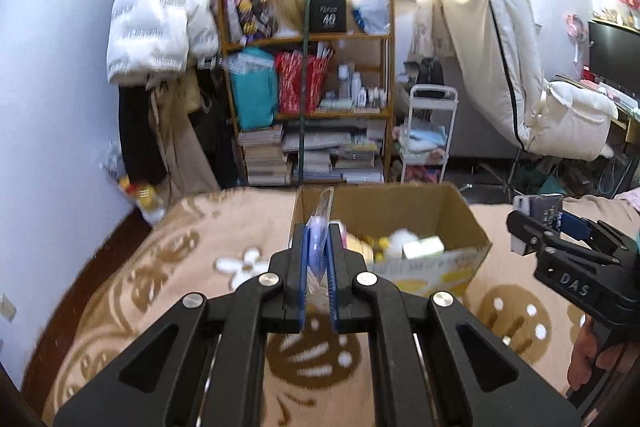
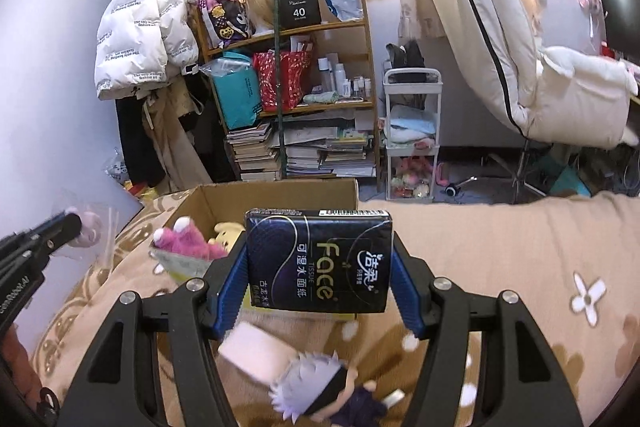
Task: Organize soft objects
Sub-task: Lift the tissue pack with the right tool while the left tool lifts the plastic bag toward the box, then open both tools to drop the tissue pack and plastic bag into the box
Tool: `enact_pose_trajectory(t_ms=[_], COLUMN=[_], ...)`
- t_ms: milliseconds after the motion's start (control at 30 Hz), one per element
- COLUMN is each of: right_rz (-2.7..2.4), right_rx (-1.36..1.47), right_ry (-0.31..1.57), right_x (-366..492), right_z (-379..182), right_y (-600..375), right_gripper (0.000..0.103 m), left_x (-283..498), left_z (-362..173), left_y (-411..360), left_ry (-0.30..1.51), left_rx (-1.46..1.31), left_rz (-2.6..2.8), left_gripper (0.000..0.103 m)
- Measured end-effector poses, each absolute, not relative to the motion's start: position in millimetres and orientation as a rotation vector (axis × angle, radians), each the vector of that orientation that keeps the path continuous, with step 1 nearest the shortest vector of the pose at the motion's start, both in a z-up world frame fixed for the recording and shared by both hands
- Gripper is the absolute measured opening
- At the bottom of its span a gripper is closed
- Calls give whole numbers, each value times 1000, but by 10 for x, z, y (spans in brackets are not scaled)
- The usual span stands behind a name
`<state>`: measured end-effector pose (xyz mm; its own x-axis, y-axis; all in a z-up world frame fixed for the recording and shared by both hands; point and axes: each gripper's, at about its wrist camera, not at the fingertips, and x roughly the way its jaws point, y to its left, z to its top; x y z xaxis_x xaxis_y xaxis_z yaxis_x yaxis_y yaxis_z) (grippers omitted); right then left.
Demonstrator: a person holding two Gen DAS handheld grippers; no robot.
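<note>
My left hand-held gripper (image 1: 317,247) is closed on a thin clear plastic bag (image 1: 322,223), which stands up between the blue pads at the middle of the left wrist view. In the right wrist view the same bag shows at the left edge with something pale pink inside. My right hand-held gripper (image 2: 318,267) is clamped on a dark blue pack of face tissues (image 2: 318,259), in the middle of the frame. Behind both is the open brown cardboard box (image 2: 280,193) on the beige flowered blanket (image 2: 500,247); a pink plush toy (image 2: 186,239) and a yellow plush toy (image 2: 226,231) lie inside it. At the lower middle, a small grey-haired plush doll (image 2: 320,387) lies on the blanket.
</note>
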<state>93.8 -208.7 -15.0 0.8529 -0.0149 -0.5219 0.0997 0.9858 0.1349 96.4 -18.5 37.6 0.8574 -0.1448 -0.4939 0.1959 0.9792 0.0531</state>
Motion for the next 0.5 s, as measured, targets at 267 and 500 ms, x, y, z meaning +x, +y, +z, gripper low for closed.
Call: enact_pose_trajectory(t_ms=[267, 500], right_rz=[-58, -63], right_rx=[128, 99], right_ry=[513, 519], right_x=[1235, 1491], right_z=[-73, -104], right_y=[-2058, -2051], right_gripper=[68, 68], left_x=[1289, 1613], left_z=[538, 439], left_y=[-304, -391], left_ry=[453, 474], left_rx=[70, 41], left_rz=[-258, -317], left_gripper=[9, 9])
